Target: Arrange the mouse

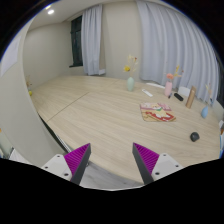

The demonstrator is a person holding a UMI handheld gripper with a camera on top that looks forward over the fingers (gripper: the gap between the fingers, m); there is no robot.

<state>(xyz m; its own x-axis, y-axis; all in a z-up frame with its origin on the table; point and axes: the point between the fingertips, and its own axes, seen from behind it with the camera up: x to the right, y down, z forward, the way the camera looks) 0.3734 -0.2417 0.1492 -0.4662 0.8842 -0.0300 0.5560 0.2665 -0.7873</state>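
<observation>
Light wood table: flat patterned mat near right edge, dark mouse beside it, bottles along far edge.

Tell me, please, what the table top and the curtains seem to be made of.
Table top: probably wood or wood-look laminate, pale, matte; plank lines and grain streaks show. Curtains: likely thin fabric, white; they hang in soft vertical folds and let light through. The gripper hovers open above the table, holding nothing.
</observation>
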